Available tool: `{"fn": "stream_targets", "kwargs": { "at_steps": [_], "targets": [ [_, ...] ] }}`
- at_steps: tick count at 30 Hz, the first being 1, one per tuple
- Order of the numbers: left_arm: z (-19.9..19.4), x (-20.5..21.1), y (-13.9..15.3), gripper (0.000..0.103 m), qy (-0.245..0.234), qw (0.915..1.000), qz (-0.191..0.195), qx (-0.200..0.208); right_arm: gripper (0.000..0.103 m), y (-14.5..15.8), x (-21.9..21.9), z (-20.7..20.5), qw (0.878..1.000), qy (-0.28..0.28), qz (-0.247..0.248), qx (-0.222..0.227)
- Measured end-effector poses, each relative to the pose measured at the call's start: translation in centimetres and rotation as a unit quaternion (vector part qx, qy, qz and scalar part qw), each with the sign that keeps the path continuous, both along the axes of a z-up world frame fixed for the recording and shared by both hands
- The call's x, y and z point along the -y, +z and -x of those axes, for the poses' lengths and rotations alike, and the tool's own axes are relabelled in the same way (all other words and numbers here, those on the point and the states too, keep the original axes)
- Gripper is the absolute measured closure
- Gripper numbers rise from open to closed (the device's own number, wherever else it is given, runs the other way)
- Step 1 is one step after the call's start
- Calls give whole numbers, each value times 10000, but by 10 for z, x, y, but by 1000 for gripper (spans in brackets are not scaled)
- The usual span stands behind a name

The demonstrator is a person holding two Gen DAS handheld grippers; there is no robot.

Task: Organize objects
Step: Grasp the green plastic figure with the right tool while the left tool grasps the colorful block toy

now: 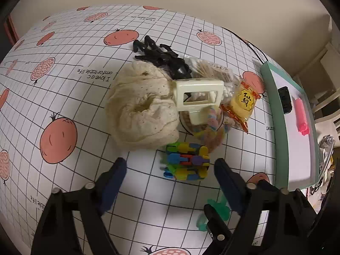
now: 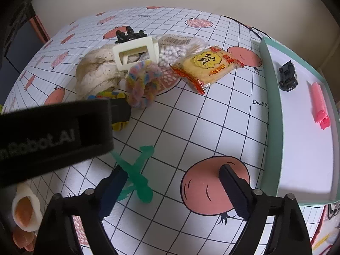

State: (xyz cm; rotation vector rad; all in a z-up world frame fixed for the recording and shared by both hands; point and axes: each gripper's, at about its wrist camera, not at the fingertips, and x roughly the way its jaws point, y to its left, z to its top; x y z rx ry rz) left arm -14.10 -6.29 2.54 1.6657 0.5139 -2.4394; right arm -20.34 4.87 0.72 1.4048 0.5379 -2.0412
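The left gripper (image 1: 170, 167) has its jaws wide apart, with nothing held. Right between the tips sits a block toy (image 1: 187, 162) made of bright plastic pegs in green, yellow, blue, orange and purple. It is chunky and nearly square, resting on the surface (image 1: 63, 85), which wears a white cloth with black grid lines and pink fruit pictures.

The right gripper (image 2: 173, 175) also has its jaws wide apart and empty. Beside its left jaw lies a flat green plastic toy plane (image 2: 136, 170). Its long body runs from near the jaw up and away to the right, and it lies flat on the cloth.

A bit farther is the pile. A soft cream cloth bundle (image 1: 142, 108) with tiny dots is scrunched into a lump. Leaning on it is a cream plastic frame (image 1: 198, 93), a rectangle with a window hole. Next to that are a fuzzy pastel rope ring (image 2: 142, 80), a clear bag of white cotton swabs (image 2: 174, 48), and a shiny yellow snack packet (image 2: 207, 67) with red ends, its long side slanting toward the tray. Behind the pile lies a black plastic toy (image 1: 163, 57) with legs.

On the right stands a tray (image 2: 274, 97) with a green rim and white floor. In it are a small black toy car (image 2: 288, 76) and a pink hair roller (image 2: 318, 104), a ridged tube lying long-ways along the tray, well apart from the car
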Motion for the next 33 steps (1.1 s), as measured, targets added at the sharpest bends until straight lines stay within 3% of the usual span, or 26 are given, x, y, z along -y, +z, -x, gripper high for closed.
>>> {"fn": "stream_targets", "kwargs": {
  "at_steps": [3, 6, 10, 15, 18, 24, 33],
  "targets": [
    [1, -2, -2, 22, -1, 10000, -37, 22, 25, 2, -2, -7, 10000, 20, 52, 6],
    [2, -2, -3, 34, -9, 10000, -78, 45, 35, 4, -2, -15, 9999, 75, 108, 46],
    [1, 0, -6, 42, 11, 9998, -207, 67, 52, 7, -2, -29, 9996, 158, 191, 131],
    [3, -2, -8, 53, -8, 9996, -257, 84, 65, 9, -5, -56, 9990, 229, 292, 248],
    [4, -2, -9, 53, 17, 9996, -285, 67, 72, 12, -5, -60, 9985, 291, 344, 315],
    [2, -1, -8, 53, 15, 9995, -320, 53, 81, 10, -15, -62, 9976, 382, 399, 411],
    [1, -1, -8, 54, 25, 9994, -329, 53, 81, 4, -3, -64, 9973, 376, 431, 460]
  ]
}}
